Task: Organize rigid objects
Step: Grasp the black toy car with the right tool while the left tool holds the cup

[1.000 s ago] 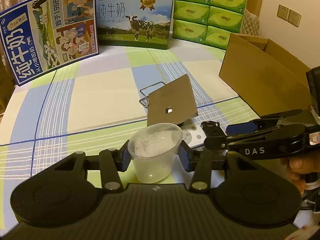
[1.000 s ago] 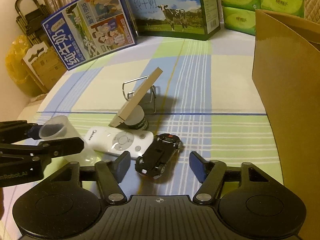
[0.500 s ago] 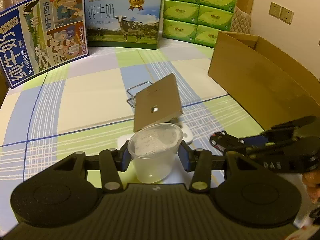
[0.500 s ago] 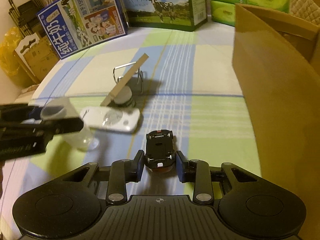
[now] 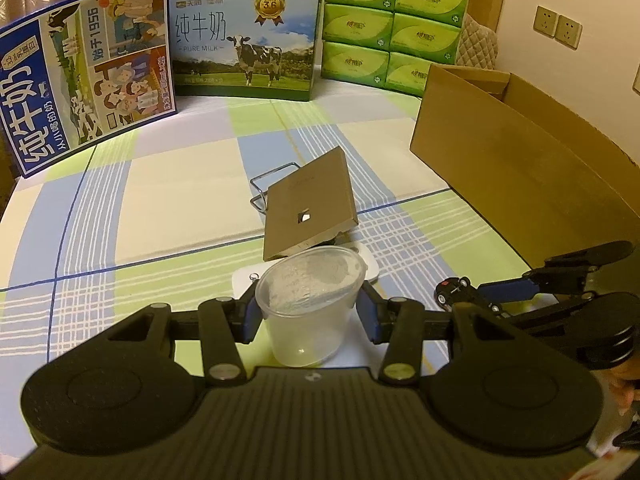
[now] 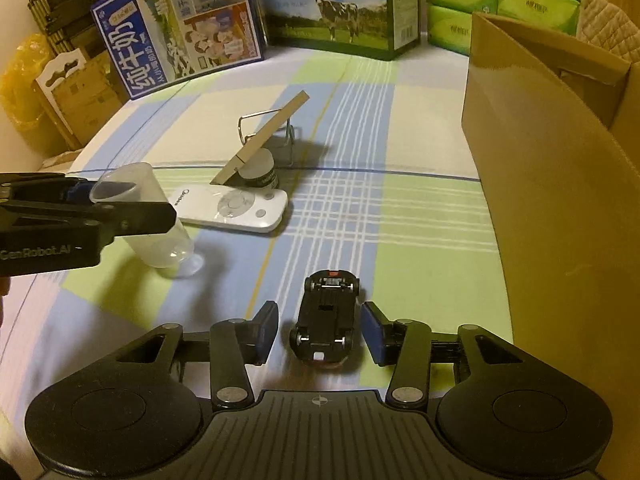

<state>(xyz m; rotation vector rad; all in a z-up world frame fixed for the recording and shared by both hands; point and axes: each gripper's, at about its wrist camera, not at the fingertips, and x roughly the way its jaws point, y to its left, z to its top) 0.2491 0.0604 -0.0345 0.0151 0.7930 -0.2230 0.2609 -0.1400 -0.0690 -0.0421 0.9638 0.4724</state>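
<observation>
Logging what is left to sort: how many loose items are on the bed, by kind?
Cup: 1
Toy car: 1
Remote: 1
Jar: 1
Board: 1
Wire stand: 1
Total: 6

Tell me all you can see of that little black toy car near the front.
The small black toy car lies upside down on the checked cloth, its flat plastic underside and four wheels facing up, a red patch at the far end. It sits lengthwise between the blue pads of the right gripper, whose jaws are opening; there are gaps on both sides and nothing presses it. It lies nearer than the white remote control, with the brown cardboard box to its right.
</observation>
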